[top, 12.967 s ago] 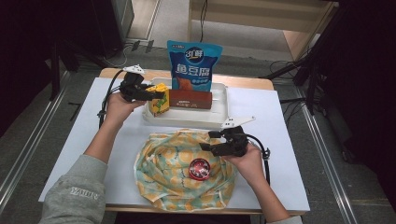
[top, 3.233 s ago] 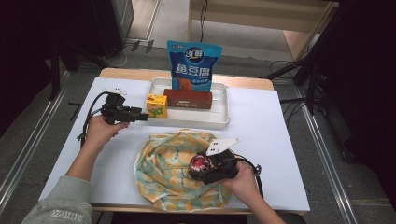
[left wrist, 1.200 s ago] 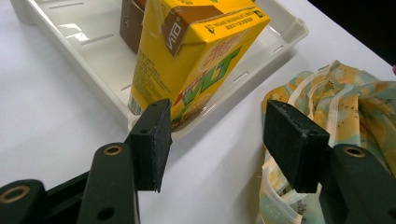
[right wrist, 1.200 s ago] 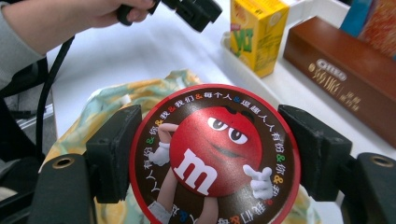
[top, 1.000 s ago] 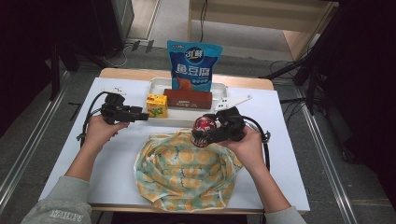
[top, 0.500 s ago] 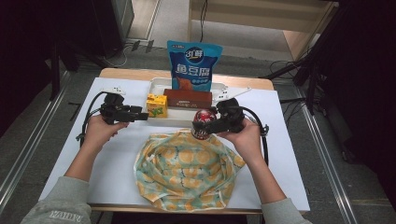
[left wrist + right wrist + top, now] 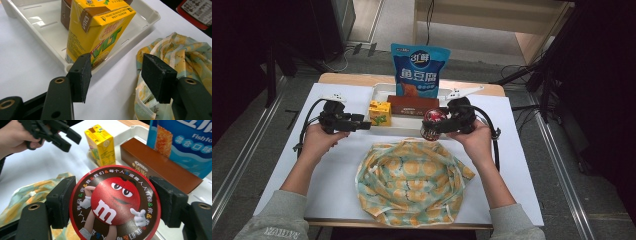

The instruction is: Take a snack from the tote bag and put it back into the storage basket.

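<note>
Yellow-green patterned cloth bag (image 7: 412, 182) nearest, lying open on white table (image 7: 522, 165). Just beyond its far edge, right gripper (image 7: 435, 125) clamped on round red M&M's tin (image 7: 113, 203), jaws pressing tin's two sides, tin held above table at tray's near rim. Left gripper (image 7: 362, 124) spread wide, nothing between jaws, just left of yellow juice carton (image 7: 380, 113). Carton upright in white tray (image 7: 45, 30); brown biscuit box (image 7: 160, 167) beside it. Blue fish tofu bag (image 7: 419, 70) standing farthest back.
</note>
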Available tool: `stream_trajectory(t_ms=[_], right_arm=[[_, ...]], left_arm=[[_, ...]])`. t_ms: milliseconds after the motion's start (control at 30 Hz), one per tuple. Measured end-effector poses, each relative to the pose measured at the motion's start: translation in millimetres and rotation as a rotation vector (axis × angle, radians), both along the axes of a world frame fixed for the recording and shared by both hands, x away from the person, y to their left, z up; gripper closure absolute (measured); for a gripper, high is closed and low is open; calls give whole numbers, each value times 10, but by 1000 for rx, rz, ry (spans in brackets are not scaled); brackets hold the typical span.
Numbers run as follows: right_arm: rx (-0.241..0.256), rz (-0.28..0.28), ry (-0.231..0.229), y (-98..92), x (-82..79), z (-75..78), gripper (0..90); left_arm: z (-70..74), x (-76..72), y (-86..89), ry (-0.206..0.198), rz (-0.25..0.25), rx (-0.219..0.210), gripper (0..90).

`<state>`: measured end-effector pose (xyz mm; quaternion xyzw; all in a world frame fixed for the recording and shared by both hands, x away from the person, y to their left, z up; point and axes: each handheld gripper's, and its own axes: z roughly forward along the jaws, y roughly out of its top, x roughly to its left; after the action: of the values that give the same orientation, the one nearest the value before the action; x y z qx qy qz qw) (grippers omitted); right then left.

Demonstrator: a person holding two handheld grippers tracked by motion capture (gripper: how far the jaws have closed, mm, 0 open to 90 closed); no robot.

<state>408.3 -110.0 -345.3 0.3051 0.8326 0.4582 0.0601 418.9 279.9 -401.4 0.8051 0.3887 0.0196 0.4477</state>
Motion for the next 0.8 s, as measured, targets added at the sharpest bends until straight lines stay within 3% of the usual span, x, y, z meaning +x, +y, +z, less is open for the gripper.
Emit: stream_trajectory(t_ms=[800], right_arm=[[-27,-107,36,-99,435,-259,265]], left_arm=[[5,-71,70,-10,5,7,414]])
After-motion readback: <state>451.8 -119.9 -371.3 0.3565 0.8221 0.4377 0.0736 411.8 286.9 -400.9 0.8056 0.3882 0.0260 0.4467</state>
